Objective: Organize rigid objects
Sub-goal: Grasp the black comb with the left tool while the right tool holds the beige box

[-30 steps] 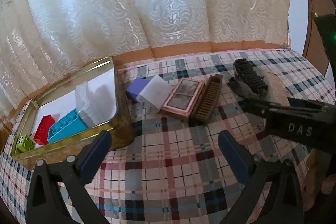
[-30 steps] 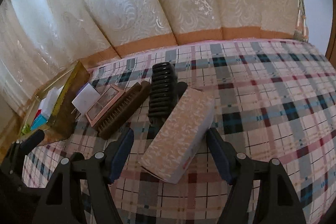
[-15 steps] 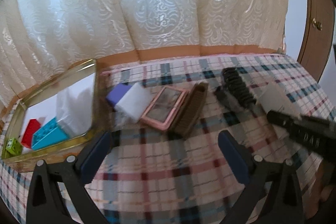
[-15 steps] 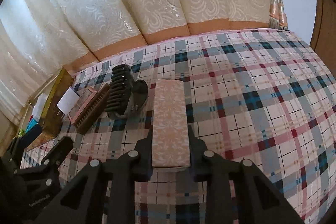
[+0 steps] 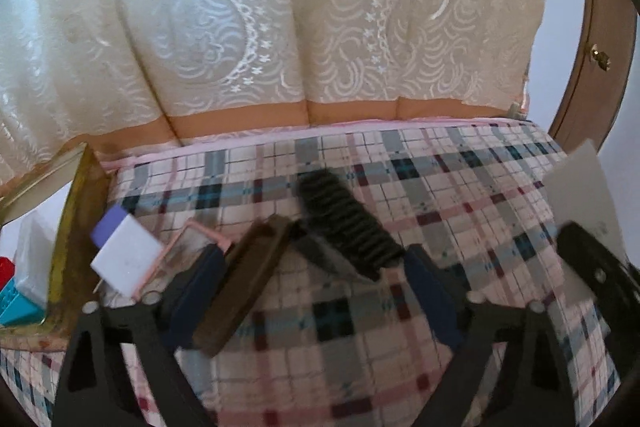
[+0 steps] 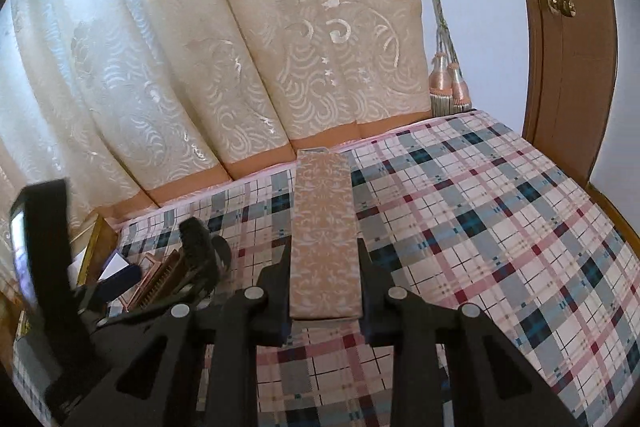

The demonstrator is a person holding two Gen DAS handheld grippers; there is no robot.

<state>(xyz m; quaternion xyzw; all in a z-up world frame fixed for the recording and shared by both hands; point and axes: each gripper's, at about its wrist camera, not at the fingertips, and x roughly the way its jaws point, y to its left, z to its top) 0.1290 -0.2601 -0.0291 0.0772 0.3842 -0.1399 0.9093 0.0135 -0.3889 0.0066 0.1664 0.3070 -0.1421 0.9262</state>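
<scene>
My left gripper [image 5: 314,255] hangs over the plaid cloth with its jaws closing. A brown brush [image 5: 248,283] lies between its fingers, close against the left finger [image 5: 200,291], and the pads do not press on it. One end of a black ridged hair clip [image 5: 348,227] reaches in towards the right finger. My right gripper [image 6: 324,267] is shut on a long peach patterned box [image 6: 324,195], held off the cloth and pointing away from me. That box [image 5: 580,187] also shows at the right edge of the left wrist view.
A gold tin tray [image 5: 72,211] at the left holds a blue brick [image 5: 16,303] and a red one. A white and purple block [image 5: 126,255] and a pink case [image 5: 188,239] lie beside it. Cream curtains hang behind, and a wooden door [image 6: 568,67] stands at the right.
The right gripper closed on the peach box and lifted it straight. The left gripper moved right and forward over the brush and clip, and its jaws have narrowed.
</scene>
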